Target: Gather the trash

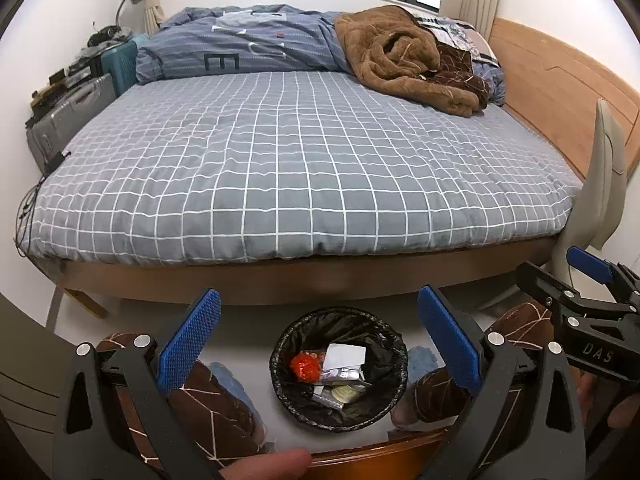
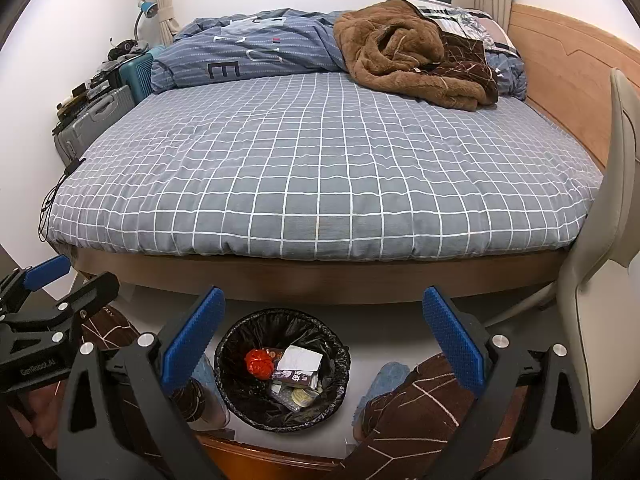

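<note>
Left tongs (image 1: 320, 344) spread, empty | right tongs (image 2: 324, 340) spread, empty | trash (image 2: 294, 376) lies in lined bin (image 2: 240, 408) on near floor | judged light, crumpled, soft: pinch an edge.

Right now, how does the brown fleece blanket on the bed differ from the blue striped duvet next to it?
The brown fleece blanket is plush, plain and crumpled in a heap toward the headboard side; the blue striped duvet is smooth cotton with large printed letters, bunched in a long roll toward the lamp side. The blanket overlaps the duvet's edge. Both lie at the window end of the checked bedsheet.
</note>
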